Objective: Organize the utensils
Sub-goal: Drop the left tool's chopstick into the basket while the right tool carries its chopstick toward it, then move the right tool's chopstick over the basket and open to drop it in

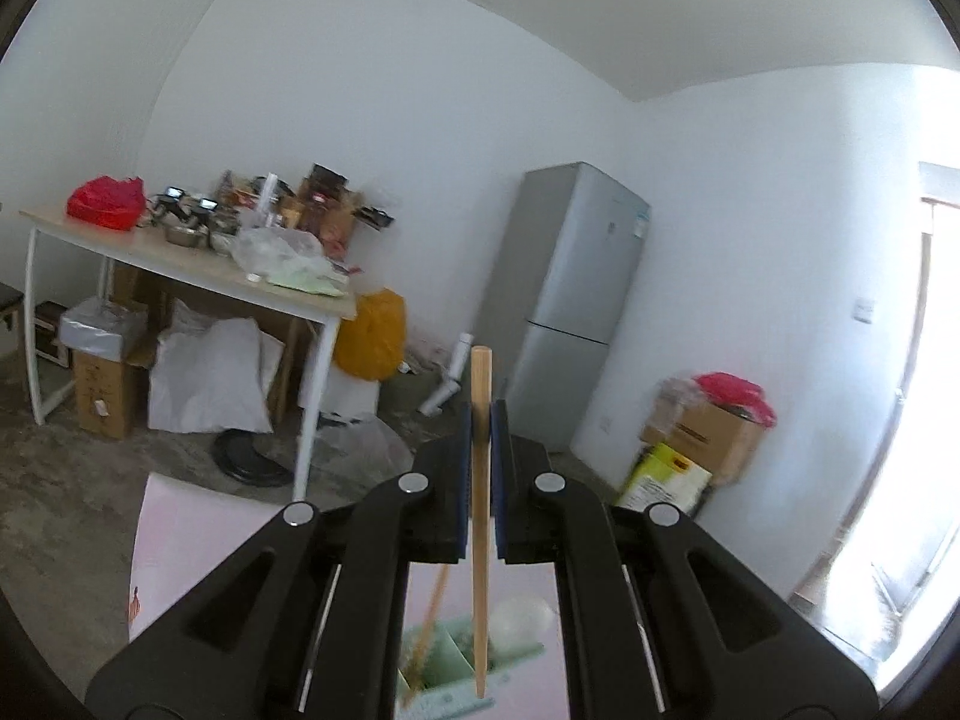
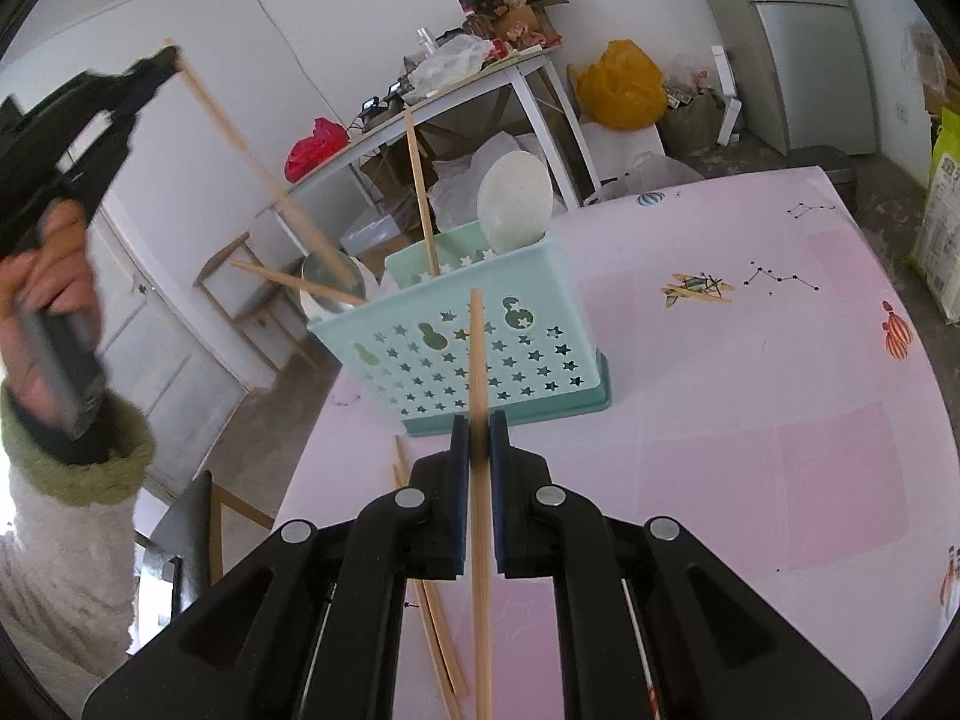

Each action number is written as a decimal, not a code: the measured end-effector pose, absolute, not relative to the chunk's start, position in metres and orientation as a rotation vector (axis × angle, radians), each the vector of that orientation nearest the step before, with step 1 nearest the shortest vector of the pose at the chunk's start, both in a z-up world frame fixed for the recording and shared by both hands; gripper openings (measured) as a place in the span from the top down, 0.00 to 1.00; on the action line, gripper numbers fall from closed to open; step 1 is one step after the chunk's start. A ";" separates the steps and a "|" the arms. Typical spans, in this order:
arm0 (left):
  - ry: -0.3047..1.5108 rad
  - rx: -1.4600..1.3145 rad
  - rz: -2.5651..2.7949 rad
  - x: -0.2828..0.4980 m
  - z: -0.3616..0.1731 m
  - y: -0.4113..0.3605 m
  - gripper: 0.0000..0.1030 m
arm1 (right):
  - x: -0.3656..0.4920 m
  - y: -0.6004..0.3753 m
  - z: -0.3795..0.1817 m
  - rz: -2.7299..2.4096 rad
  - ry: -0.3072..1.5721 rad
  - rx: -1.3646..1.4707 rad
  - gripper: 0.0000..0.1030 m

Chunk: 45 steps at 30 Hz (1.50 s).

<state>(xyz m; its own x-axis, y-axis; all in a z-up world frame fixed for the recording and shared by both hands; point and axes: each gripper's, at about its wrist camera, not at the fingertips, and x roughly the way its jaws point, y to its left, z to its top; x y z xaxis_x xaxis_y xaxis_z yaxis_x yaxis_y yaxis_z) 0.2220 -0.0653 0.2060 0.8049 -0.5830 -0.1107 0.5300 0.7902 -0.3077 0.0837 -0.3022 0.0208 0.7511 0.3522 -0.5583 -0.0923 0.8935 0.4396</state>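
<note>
My left gripper (image 1: 480,420) is shut on a wooden chopstick (image 1: 480,516) and holds it upright above the mint-green utensil basket (image 1: 447,663); it also shows in the right wrist view (image 2: 159,63) at upper left, its chopstick (image 2: 252,162) slanting down toward the basket (image 2: 480,348). My right gripper (image 2: 479,426) is shut on another chopstick (image 2: 478,480), just in front of the basket. The basket holds a white spoon (image 2: 515,201), a metal ladle (image 2: 333,282) and chopsticks (image 2: 420,192). Loose chopsticks (image 2: 432,618) lie on the pink table (image 2: 780,420).
A cluttered white table (image 1: 198,276) stands by the far wall. A grey fridge (image 1: 570,300), a yellow bag (image 1: 372,336) and cardboard boxes (image 1: 702,438) are on the floor. A wooden chair (image 2: 240,294) stands left of the pink table.
</note>
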 end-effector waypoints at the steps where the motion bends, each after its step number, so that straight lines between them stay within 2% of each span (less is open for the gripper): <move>1: 0.212 -0.271 -0.585 0.231 0.199 -0.073 0.95 | 0.084 -0.303 0.021 0.251 0.680 0.406 0.93; 9: 0.256 -0.234 -0.508 0.263 0.149 -0.104 0.95 | 0.083 -0.312 0.022 0.246 0.673 0.414 0.93; 13: 0.348 -0.268 -0.535 0.272 0.127 -0.106 0.94 | 0.081 -0.314 0.022 0.243 0.675 0.411 0.93; 14: 0.369 -0.279 -0.542 0.271 0.124 -0.105 0.91 | 0.081 -0.314 0.022 0.243 0.675 0.411 0.93; 16: 0.386 -0.293 -0.549 0.267 0.121 -0.098 0.68 | 0.080 -0.315 0.024 0.241 0.671 0.406 0.93; 25: 0.334 -0.289 -0.557 0.209 0.127 -0.051 0.41 | 0.076 -0.313 0.053 0.241 0.603 0.365 0.93; 30: 0.329 -0.242 -0.526 0.175 0.126 -0.023 0.31 | 0.078 -0.309 0.085 0.252 0.530 0.326 0.93; 34: 0.392 -0.213 -0.491 0.156 0.102 -0.003 0.25 | 0.089 -0.304 0.125 0.265 0.450 0.276 0.93; 41: 0.575 -0.181 -0.390 0.139 0.036 0.017 0.23 | 0.115 -0.286 0.184 0.271 0.323 0.177 0.93; 45: 0.647 -0.122 -0.337 0.129 0.004 0.022 0.23 | 0.135 -0.275 0.198 0.268 0.293 0.141 0.93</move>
<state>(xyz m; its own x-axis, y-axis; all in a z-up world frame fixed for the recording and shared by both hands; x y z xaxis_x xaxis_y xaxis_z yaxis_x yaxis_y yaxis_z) 0.1295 0.0217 0.0042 0.7459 -0.3446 -0.5701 0.2692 0.9387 -0.2152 0.1351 -0.2748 0.1984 0.9223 0.2803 -0.2661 -0.2394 0.9548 0.1759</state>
